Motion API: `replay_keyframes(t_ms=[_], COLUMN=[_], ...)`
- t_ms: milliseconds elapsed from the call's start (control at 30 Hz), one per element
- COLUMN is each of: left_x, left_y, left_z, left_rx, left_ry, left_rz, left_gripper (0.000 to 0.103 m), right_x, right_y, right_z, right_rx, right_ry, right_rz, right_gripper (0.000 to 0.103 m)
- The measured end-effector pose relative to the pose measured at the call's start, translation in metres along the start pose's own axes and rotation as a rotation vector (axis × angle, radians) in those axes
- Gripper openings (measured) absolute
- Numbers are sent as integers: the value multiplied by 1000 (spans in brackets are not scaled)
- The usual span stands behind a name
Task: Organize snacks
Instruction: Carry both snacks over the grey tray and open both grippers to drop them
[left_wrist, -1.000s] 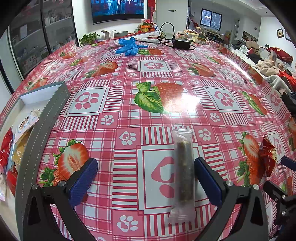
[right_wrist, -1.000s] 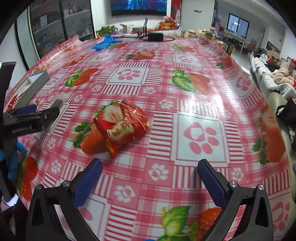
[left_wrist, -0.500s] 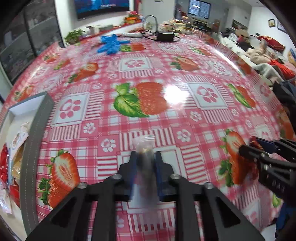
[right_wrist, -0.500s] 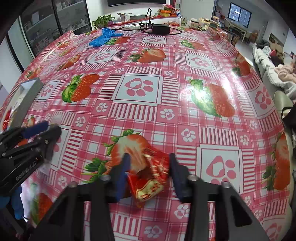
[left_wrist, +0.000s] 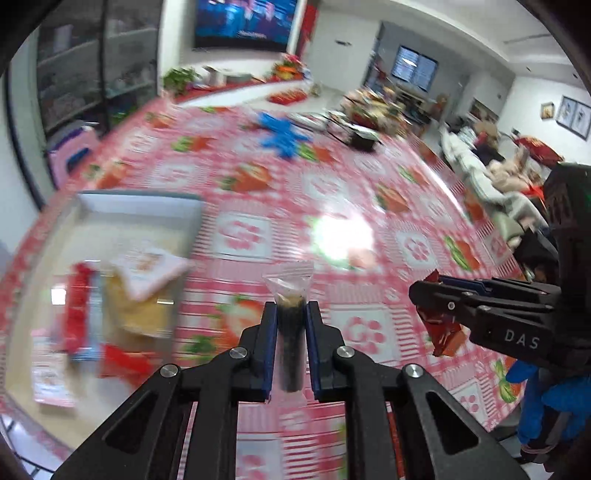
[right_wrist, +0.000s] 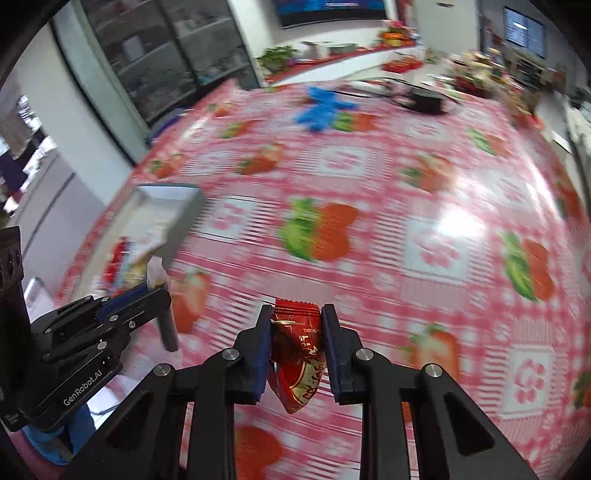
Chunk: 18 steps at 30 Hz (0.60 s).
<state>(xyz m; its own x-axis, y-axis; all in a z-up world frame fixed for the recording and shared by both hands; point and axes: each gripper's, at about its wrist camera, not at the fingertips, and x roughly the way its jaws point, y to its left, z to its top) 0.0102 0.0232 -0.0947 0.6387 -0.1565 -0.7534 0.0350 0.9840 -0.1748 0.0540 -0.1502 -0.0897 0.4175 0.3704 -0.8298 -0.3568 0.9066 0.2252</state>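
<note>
Left claw (left_wrist: 289, 345) tight on a clear snack stick (left_wrist: 289, 325), right claw (right_wrist: 296, 349) on a red snack bag (right_wrist: 297, 360), both above the tabletop (right_wrist: 369, 206).

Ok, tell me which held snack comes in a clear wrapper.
The dark snack bar in the left claw: its wrapper is see-through. The right claw grips a shiny red packet with gold print.

Glass-door cabinet (left_wrist: 92, 74) left, wall TV (left_wrist: 245, 22) behind table, sofa (left_wrist: 491, 184) right, white walls.

Bright room, motion blur, glare on the tablecloth (left_wrist: 343, 236).
</note>
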Motion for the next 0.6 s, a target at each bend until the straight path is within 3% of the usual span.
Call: replay_keyframes(t_ms=[300,533,600], left_x=[-20,-9,-7], left_y=[103,146,151], left_z=[-16,-41,-46], left_rx=[-151,-218,-227], left_ry=[9,61,63], left_rz=[220,287,313], left_gripper=[17,18,31], right_x=[44,90,98], right_y=[127,196,204], right_z=[29,33,33], right_rx=[-177,-276,-301], right_ry=[55,130,141], right_rz=[176,213,193], right_gripper=[27,27,27])
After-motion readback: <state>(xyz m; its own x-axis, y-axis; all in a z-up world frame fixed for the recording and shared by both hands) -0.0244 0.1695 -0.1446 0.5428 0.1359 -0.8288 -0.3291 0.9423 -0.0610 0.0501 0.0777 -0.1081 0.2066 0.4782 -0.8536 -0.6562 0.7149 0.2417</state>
